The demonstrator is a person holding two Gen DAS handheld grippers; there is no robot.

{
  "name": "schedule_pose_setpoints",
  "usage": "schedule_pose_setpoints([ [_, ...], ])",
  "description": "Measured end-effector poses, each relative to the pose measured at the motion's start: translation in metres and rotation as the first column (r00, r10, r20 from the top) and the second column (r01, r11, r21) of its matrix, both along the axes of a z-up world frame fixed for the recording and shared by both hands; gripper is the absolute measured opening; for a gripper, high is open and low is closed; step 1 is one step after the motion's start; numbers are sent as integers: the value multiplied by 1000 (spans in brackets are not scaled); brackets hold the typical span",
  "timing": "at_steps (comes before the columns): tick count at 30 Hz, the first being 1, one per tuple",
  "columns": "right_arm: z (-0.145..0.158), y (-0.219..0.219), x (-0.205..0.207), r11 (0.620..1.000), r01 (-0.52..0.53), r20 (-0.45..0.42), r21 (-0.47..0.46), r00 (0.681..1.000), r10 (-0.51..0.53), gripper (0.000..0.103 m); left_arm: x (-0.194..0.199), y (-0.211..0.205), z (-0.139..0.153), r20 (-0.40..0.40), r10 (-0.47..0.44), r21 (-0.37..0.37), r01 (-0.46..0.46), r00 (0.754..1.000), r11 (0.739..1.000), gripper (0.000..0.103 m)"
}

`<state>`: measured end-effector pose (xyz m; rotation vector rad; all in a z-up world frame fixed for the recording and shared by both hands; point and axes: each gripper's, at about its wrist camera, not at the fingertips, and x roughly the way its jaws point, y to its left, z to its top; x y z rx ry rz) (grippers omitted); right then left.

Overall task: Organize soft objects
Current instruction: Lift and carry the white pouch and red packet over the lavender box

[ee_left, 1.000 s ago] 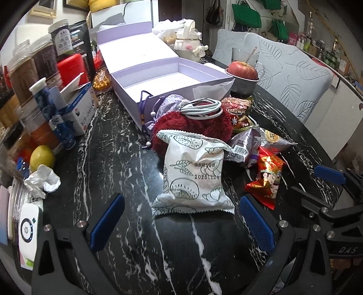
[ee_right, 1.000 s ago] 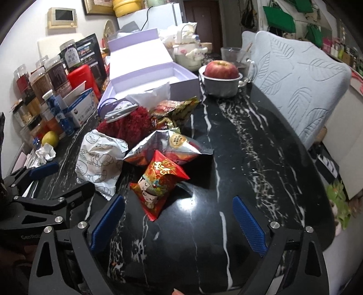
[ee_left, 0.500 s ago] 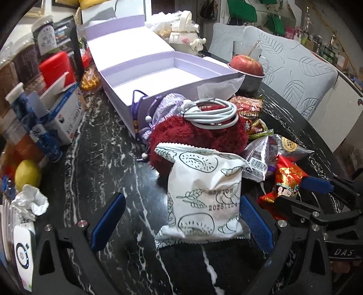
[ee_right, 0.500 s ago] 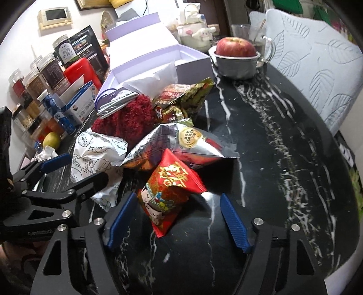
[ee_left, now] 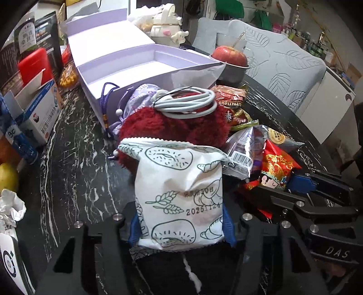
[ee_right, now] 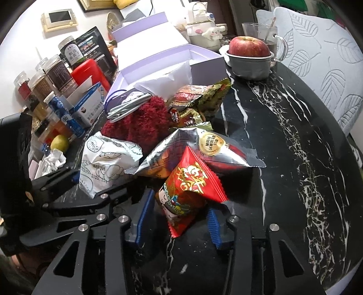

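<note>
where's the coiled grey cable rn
In the left wrist view the coiled grey cable lies on top of the red fuzzy bundle, centre frame, just in front of the open lilac box.

A black marble table with white veining carries the scene. A pale grey upholstered chair with an embossed leaf pattern stands at its far right edge. A white wall behind the far left corner bears a small cream-framed panel with a screen. Green bags hang in the background.
</note>
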<state>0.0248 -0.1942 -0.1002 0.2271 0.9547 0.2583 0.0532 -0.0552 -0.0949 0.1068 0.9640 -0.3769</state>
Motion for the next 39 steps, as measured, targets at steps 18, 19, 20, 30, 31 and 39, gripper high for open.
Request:
schedule_pose_setpoints([
  [18,13,4,-46,999,-42,58,3,997,42,40,-49,12,17,37,6,-43,-4,999,999,51],
  [19,15,4,-50,999,-46,65,0,997,46,40,-52,13,20,45,6,-43,-4,999,999,51],
  [20,17,5,-53,999,-50,71,-1,996,50,40,-57,13,24,59,7,-41,-5,998,999,51],
  [30,49,14,-70,995,-100,162,-22,981,102,40,-78,17,61,168,10,-48,-2,986,999,51],
  [31,52,15,-69,994,-106,169,-23,980,108,40,-78,18,64,175,11,-48,-2,984,999,51],
  [39,77,20,-55,989,-138,221,-44,965,144,40,-67,22,90,245,13,-32,-6,970,999,51],
])
